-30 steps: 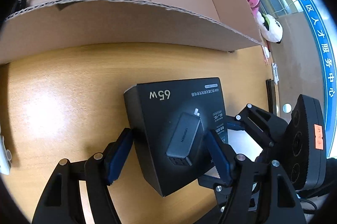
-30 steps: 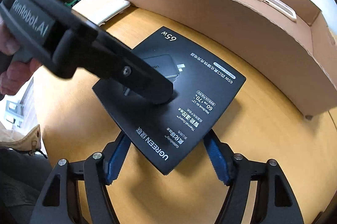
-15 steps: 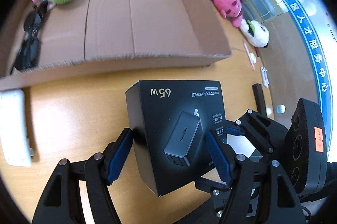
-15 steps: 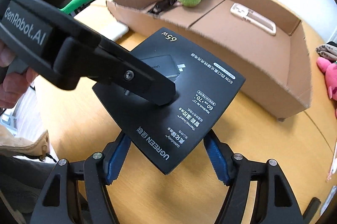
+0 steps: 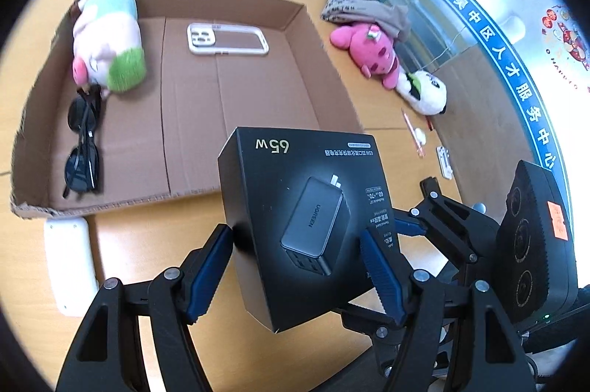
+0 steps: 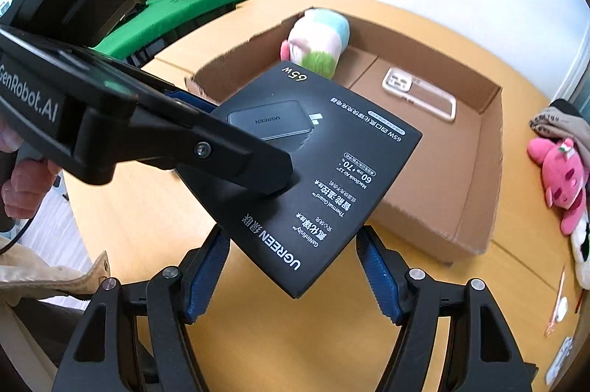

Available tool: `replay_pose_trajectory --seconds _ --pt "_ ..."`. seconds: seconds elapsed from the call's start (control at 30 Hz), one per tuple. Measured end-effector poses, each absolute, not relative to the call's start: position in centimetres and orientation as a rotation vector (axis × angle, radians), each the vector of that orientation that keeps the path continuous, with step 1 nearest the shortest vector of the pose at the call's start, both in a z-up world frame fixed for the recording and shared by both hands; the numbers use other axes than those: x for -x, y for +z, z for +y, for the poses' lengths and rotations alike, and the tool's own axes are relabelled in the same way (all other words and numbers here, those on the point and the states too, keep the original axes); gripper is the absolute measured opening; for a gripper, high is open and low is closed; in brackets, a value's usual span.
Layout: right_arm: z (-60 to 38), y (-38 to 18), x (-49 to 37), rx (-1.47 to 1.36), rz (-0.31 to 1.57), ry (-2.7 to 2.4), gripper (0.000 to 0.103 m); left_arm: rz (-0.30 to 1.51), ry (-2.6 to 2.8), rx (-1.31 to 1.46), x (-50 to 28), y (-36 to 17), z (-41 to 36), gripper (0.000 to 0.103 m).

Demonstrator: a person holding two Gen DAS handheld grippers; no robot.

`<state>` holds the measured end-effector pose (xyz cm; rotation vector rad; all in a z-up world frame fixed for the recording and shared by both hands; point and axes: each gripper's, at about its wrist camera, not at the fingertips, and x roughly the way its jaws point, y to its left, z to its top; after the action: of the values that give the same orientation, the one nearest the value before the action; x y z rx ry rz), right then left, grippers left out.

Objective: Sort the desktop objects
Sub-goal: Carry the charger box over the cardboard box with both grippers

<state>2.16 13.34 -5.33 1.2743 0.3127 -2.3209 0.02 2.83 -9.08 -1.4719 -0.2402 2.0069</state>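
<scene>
I am seeing the charger box [image 5: 302, 229] sitting nearest, the cardboard tray [image 5: 302, 34] lying beyond it. Sunglasses [image 5: 83, 148] and a plush toy [image 5: 108, 49] are lying at the tray's left, a phone case [image 5: 226, 40] at its far middle.

Most of the readable stuff is on the black charger box [image 6: 317, 167]: "UGREEN" in big white letters along one edge, "65W" in gold at the far corner, plus "GaNInfinity", "Thermal Guard", "MacBook Air 13"", a "60" and a "70" in the small print, with Chinese text I can't make out. The charger pictured on the lid [image 5: 315, 220] says "UGREEN" too. My left tongs [image 6: 147, 130] carry "GenRobot.AI" on the side. Off to the right there's a blue band on the glass wall [image 5: 516, 71] with white Chinese characters, 人才服务中心. The orange sticker [image 5: 557, 224] on my right tongs is too blurry to read.
</scene>
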Motion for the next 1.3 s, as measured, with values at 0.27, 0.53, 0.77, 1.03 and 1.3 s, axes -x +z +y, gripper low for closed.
replay_pose_trajectory --seconds 0.27,0.53,0.77,1.03,1.3 --pt "13.2 -3.8 -1.4 -1.237 0.329 -2.341 0.076 -0.224 2.030 1.432 0.7 -7.7 2.8 0.071" --pt "13.9 -3.2 -0.9 -1.231 0.334 -2.360 0.076 -0.212 2.028 1.412 1.7 -7.2 3.8 0.071" --pt "14.7 -3.1 0.1 -1.229 0.320 -2.368 0.076 -0.207 2.030 1.410 3.0 -7.1 4.5 0.071" --pt "15.8 -3.0 2.3 -1.223 0.318 -2.359 0.076 -0.212 2.032 1.406 4.9 -7.0 5.3 0.071" --pt "16.4 -3.6 4.1 -1.239 0.309 -2.345 0.076 -0.195 2.012 1.426 6.7 -7.5 6.0 0.071"
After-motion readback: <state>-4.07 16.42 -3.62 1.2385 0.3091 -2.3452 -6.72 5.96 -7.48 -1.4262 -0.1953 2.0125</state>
